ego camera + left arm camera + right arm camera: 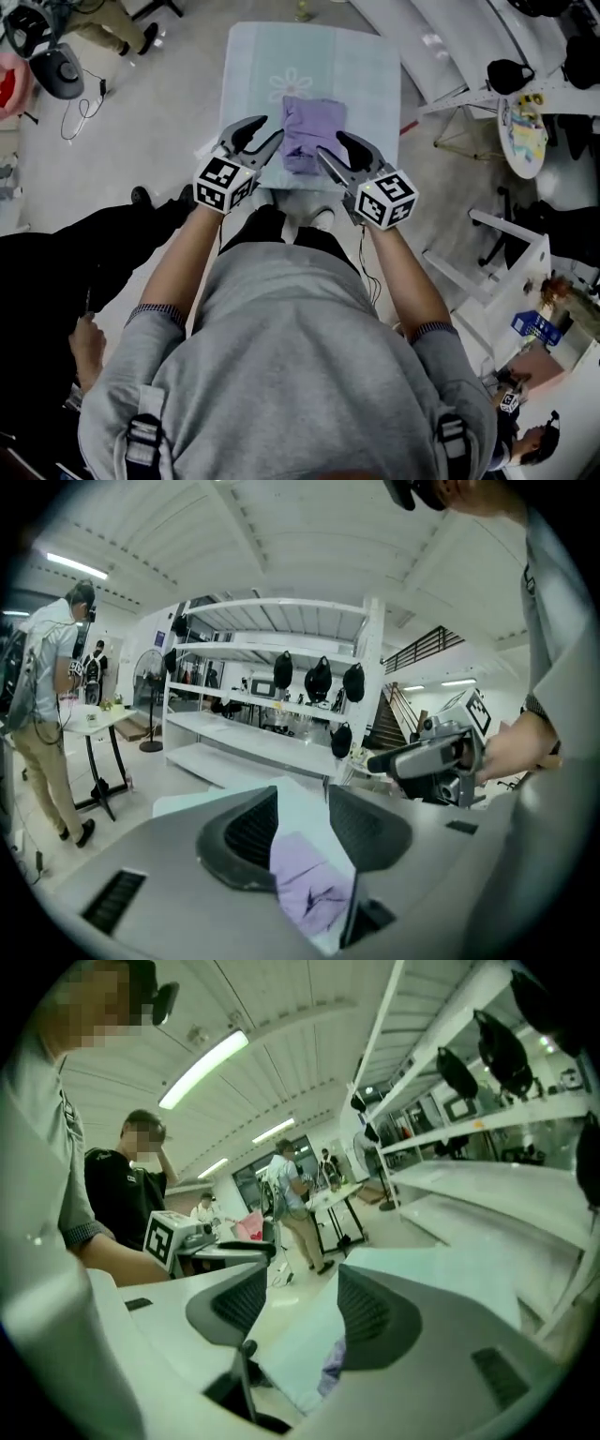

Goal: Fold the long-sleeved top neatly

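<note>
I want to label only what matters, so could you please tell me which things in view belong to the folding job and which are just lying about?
Job:
- top, folded
- table under it
- left gripper, open, empty
- right gripper, open, empty

Lying about:
- round side table
- blue crate
- shelves
- fan

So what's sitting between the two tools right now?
The folded purple top lies on the table between the left tool and the right tool; neither touches it. The head view shows this.
</note>
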A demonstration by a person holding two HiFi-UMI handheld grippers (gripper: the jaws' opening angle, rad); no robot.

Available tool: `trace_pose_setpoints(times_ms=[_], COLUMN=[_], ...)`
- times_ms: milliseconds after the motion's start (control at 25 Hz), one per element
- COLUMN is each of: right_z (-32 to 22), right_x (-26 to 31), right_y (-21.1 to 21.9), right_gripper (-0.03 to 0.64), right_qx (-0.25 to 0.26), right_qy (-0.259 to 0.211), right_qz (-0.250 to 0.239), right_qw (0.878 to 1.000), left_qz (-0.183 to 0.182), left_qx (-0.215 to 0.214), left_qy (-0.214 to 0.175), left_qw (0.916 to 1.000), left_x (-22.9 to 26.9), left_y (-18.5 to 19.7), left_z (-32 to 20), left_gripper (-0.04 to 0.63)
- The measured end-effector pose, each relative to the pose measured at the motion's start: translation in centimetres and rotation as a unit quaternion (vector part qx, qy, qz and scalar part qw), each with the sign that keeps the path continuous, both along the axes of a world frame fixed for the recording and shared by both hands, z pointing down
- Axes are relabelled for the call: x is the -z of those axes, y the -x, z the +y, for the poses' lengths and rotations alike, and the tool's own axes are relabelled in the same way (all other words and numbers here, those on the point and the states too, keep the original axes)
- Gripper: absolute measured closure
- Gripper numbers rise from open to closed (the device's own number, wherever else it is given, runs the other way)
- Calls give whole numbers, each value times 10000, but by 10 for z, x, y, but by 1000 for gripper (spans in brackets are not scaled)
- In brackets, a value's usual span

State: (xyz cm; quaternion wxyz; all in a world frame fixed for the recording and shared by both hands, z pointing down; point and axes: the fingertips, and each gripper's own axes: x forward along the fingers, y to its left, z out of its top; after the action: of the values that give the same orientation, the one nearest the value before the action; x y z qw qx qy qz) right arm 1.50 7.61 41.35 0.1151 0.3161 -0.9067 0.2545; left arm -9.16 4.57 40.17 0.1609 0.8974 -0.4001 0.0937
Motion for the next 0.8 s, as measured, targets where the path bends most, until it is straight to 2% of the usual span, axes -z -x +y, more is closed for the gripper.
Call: trace_pose_setpoints(times_ms=[160, 320, 440, 600, 640, 800], right_z=[-1, 12, 23, 35, 37, 40], right_x=[69, 117, 147, 180, 186, 192], right_y=[-32, -43, -46, -54, -56, -57], right_gripper=[370, 425, 504, 596, 609, 609], right_qx=[-87, 64, 139, 70, 41, 1], right_qy=[-769, -1415, -1751, -2176, -2243, -2354], right_qz=[-86, -185, -209, -127, -134, -152], right_qw=[9970, 9897, 9842, 9759, 9744, 9718], left_qz=[216, 372, 527, 641, 619, 525], left_qx=[-54, -223, -270, -281, -273, -278], left_qy=[-422, -805, -1056, -1380, -1462, -1693], left_qw=[9989, 9958, 9926, 9880, 9869, 9838], left_x=[60, 111, 145, 179, 185, 196], left_y=[-22, -44, -54, -64, -65, -67], left_z=[18, 35, 42, 51, 54, 61], left_gripper=[403, 420, 451, 529, 552, 580])
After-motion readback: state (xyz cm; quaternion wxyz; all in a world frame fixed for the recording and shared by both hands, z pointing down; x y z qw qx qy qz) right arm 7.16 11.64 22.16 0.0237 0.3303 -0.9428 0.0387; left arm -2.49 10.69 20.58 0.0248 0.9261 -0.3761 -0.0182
